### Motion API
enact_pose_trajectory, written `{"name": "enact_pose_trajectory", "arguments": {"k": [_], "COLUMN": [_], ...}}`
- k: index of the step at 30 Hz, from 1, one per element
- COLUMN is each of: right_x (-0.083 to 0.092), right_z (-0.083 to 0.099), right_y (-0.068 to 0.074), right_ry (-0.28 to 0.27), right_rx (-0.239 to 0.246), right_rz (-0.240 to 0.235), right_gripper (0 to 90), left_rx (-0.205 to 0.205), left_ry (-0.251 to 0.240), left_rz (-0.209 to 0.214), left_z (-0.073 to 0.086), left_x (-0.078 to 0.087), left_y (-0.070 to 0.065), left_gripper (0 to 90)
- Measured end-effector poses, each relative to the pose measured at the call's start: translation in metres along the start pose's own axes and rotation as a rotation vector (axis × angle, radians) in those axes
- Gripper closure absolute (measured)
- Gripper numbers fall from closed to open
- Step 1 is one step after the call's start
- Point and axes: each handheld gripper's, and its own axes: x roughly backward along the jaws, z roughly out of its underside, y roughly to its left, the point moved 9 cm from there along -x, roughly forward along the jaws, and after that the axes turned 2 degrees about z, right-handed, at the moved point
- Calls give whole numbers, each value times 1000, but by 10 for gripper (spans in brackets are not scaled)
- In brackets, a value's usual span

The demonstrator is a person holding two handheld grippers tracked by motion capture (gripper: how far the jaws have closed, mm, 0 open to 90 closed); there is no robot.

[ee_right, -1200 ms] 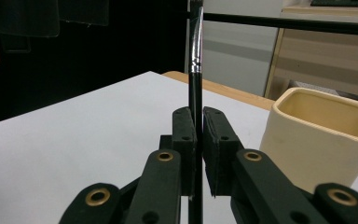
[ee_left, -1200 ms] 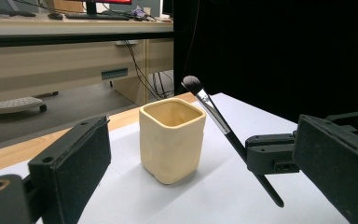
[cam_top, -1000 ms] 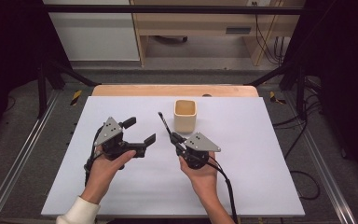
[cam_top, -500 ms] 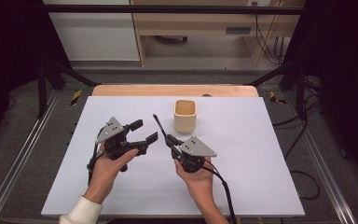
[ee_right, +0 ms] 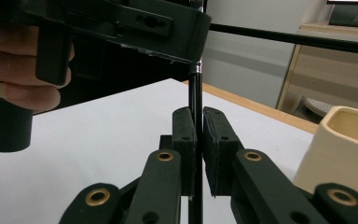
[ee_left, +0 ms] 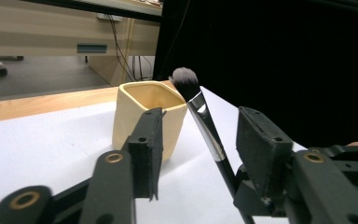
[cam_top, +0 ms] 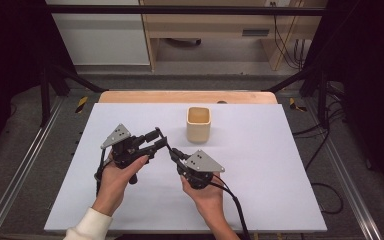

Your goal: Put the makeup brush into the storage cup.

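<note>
My right gripper is shut on the black handle of a makeup brush, which stands up from its jaws. The brush has a silver ferrule and a dark bristle head. My left gripper sits just left of the right one with the brush shaft between its jaws. Those jaws have just been closing, and a gap still shows on each side of the shaft. A cream square cup stands upright behind both grippers, nothing visible inside it.
Everything rests on a white board on a wooden table. Black frame rails run along both sides. A wooden bench and cables sit beyond the far edge. Bare board lies to the right of and in front of the hands.
The left gripper's jaws have narrowed from wide open around the brush shaft. The brush, still held by the right gripper, has come in between them. Both hands have barely shifted.
</note>
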Motion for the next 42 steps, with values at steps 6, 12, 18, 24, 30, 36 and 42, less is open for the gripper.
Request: {"name": "enact_pose_trajectory", "arguments": {"k": [6, 12, 18, 24, 30, 36, 42], "right_x": [-3, -7, -10, -13, -12, -12, -11], "right_z": [1, 2, 3, 5, 5, 6, 8], "right_y": [6, 11, 12, 13, 12, 5, -3], "right_ry": [4, 3, 7, 15, 28, 66, 94], "right_rx": [-11, -67, -95, -91, -78, -49, 23], "right_rz": [-18, -55, -67, -76, -85, -63, -22], "right_gripper": [838, 838, 838, 838, 737, 485, 338], "left_rx": [5, 20, 31, 21, -42, -95, -148], "left_ry": [8, 8, 5, 8, 13, 1, 11], "left_rz": [13, 23, 39, 70, 58, 14, -10], "left_z": [2, 4, 5, 5, 3, -3, -4], "left_x": [1, 2, 5, 5, 7, 10, 9], "left_y": [0, 2, 2, -5, -9, -6, -8], "left_gripper": [611, 699, 773, 824, 840, 840, 840]}}
